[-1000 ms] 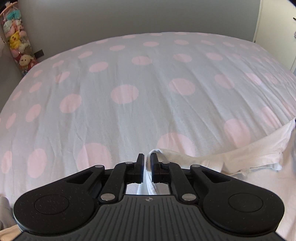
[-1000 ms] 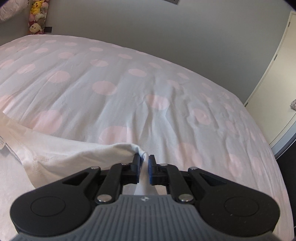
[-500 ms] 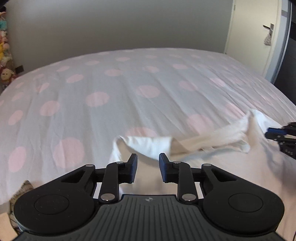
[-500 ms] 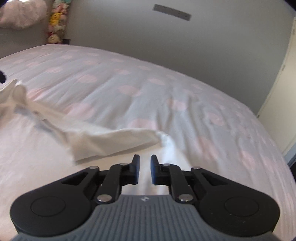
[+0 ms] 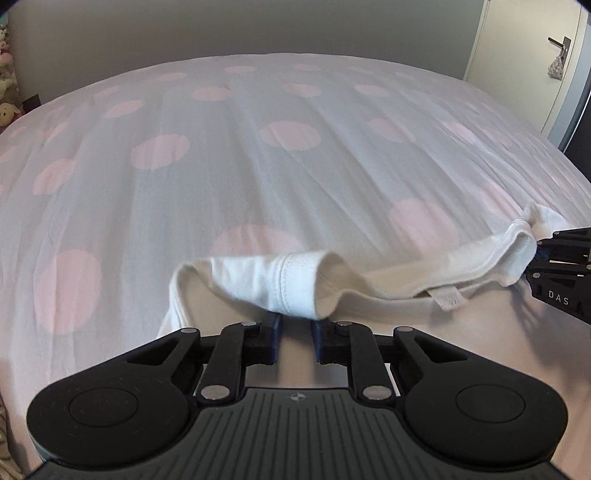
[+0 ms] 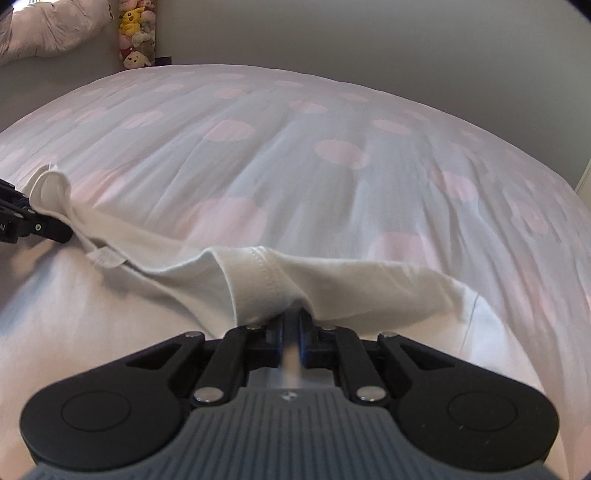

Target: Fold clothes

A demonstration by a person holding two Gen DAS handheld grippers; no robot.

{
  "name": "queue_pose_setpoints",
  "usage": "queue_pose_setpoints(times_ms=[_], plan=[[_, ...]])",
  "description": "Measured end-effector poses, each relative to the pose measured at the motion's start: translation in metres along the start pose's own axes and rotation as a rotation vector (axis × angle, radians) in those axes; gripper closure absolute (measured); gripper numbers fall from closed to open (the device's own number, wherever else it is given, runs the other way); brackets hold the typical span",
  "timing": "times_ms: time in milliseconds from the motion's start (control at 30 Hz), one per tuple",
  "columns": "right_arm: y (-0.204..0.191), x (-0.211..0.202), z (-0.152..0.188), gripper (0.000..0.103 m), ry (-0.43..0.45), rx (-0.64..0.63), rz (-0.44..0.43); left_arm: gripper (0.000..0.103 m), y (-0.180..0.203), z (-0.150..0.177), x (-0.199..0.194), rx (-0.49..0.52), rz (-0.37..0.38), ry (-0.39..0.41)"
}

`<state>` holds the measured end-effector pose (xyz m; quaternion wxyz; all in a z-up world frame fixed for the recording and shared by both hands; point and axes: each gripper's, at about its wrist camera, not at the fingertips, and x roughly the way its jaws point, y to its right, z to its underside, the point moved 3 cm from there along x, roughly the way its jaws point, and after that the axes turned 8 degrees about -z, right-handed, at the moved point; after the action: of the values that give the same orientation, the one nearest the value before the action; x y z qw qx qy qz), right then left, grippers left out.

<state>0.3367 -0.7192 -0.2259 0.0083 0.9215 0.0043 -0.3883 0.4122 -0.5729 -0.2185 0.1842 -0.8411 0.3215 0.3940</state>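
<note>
Both tongs have let go and re-aimed: left gripper (image 5: 296,341), jaws closing, nothing pinched yet; right gripper (image 6: 291,341) nearly shut on a fold. White garment (image 5: 369,291) lies at twelve o'clock on the dotted bedspread (image 5: 258,166), awaiting regrasp.

A: Where does the left wrist camera sit?

B: Just behind the left gripper (image 5: 296,325), low over the white T-shirt (image 5: 295,284), looking forward and down across the polka-dot bedspread (image 5: 221,147) toward the grey wall (image 5: 258,26). A door (image 5: 532,55) shows at its far right.

A: And the right wrist camera?

B: Same mounting, behind the right gripper (image 6: 291,325), equally close to the cloth, facing the same wall, with stuffed toys (image 6: 136,33) at top left.

A: What do both views share?

B: The T-shirt's neckline with its label (image 5: 445,298) (image 6: 105,256), and the bedspread. Each view catches the other gripper at its edge.
</note>
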Motion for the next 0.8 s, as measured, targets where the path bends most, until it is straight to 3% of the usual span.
queue_pose_setpoints(times_ms=[200, 433, 600, 800], plan=[[0.014, 0.028, -0.028, 0.096, -0.002, 0.045, 0.031, 0.095, -0.006, -0.019, 0.019, -0.058, -0.030, 0.034], [0.026, 0.033, -0.047, 0.099, -0.047, 0.139, 0.026, 0.090, -0.009, -0.026, 0.001, -0.090, -0.057, 0.040], [0.043, -0.011, -0.047, 0.077, -0.019, 0.243, -0.032, 0.082, -0.025, -0.012, -0.046, -0.063, -0.048, 0.031], [0.070, -0.107, -0.009, 0.075, -0.001, 0.268, -0.046, 0.079, -0.058, 0.035, -0.118, -0.074, -0.069, -0.021]])
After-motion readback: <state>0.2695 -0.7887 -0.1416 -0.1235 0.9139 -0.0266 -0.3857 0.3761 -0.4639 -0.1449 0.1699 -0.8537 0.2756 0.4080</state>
